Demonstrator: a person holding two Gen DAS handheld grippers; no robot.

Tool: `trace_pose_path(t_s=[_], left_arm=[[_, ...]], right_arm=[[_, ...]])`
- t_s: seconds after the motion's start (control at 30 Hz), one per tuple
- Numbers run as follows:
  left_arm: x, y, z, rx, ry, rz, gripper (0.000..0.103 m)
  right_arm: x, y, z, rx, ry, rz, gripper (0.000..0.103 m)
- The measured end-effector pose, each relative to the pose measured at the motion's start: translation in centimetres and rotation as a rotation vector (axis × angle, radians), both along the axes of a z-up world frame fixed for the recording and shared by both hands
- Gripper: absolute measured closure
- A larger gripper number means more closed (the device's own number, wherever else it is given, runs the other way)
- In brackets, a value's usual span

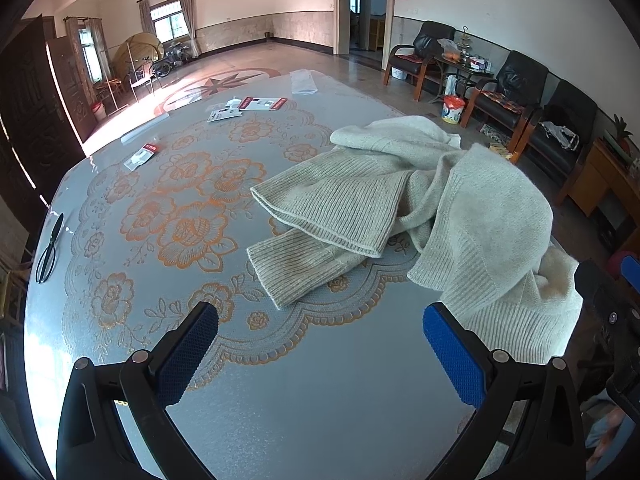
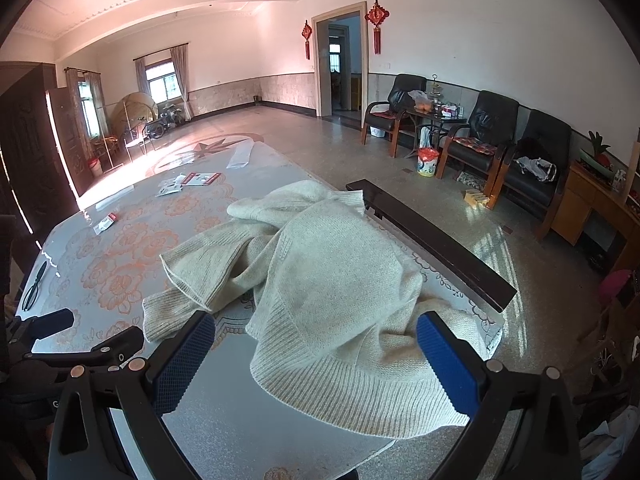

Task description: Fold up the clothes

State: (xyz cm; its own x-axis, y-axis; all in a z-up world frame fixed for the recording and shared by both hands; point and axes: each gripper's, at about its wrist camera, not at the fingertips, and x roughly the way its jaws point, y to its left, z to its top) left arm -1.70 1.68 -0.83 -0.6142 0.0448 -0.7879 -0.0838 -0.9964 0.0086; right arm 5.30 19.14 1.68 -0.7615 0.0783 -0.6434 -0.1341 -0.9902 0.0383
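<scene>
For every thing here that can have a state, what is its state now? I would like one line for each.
Cream knitted sweater: crumpled, unfolded, lying on the table, sleeves sprawled to the left.
Left gripper: open, holding nothing, above bare tablecloth.
Right gripper: open, the sweater's ribbed hem between its fingers, not clamped.
Black scissors: shut, flat near the table's left edge.
Dark wooden door: open.

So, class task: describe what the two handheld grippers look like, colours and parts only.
Left gripper and right gripper match: black plastic finger arms with silver rivets, each tipped with a blue, dimpled rubber pad. No cables, markings or sleeves are visible.
</scene>
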Motion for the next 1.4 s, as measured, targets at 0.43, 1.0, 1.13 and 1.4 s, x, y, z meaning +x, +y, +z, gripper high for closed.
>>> trace_pose_path(t_s=[0.43, 1.0, 1.13, 1.4], left_arm=[[-2.5, -0.6, -0.5, -0.013, -0.022, 0.095, 0.000], [-9.9, 5.7, -1.1, -0.094, -0.085, 0.154, 0.000], [-10.7, 5.8, -1.2, -0.087, -0.102, 0.173, 0.000], [-10.0, 3.8, -1.6, -0.102, -0.097, 0.276, 0.000]], right_arm=[[-9.1, 3.3, 5.2, 0.093, 0.060, 0.185, 0.000], [-22.3, 3.3, 0.4, 0.098, -0.162, 0.476, 0.000], [-25.8, 3.2, -1.2, 0.127, -0.242, 0.493, 0.000], [-32.4, -0.3, -7.5, 0.292, -0.435, 0.614, 0.000]])
